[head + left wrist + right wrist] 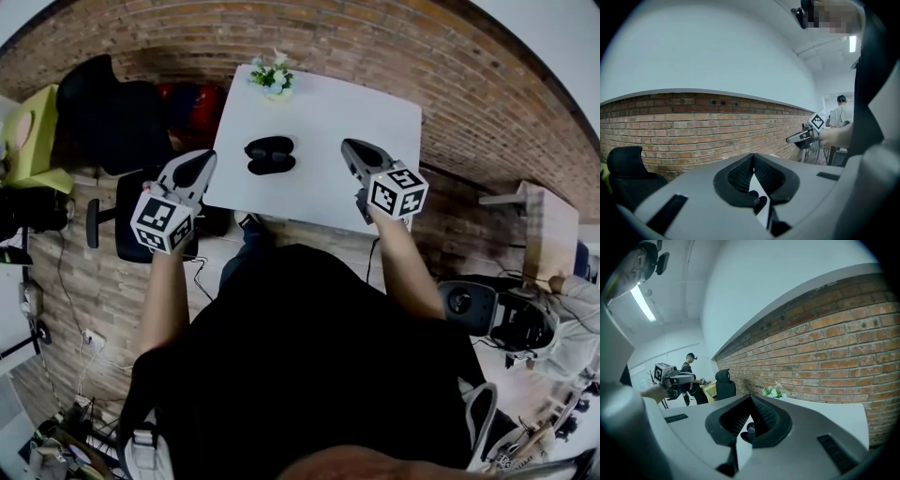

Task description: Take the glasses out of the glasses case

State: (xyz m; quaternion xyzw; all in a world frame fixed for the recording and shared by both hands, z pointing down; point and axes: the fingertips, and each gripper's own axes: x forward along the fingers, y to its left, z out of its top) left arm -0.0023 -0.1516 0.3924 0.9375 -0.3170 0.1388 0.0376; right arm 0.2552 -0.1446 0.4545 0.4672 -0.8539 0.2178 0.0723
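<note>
Brick wall (281,37) runs behind the white table (328,112) you stand at, with a small pot of flowers (272,78) at its far edge.

As far as these views show, the task is not yet begun. The dark glasses case (270,156) lies on the table, a little left of the middle, and neither tool touches it. No glasses can be made out, and it is too small and dark to say whether its lid is up. All of the work is left: reach the case, open it if needed, and lift the glasses out.

Your left gripper (204,161) hovers at the table's near left edge, its fingers closed tip to tip on nothing. Your right gripper (349,147) hangs over the near right part of the table, its fingers likewise together and empty.

The case sits between the two tips, apart from both. Each gripper view catches it only as a dark scrap through the slit below the closed tips.
</note>
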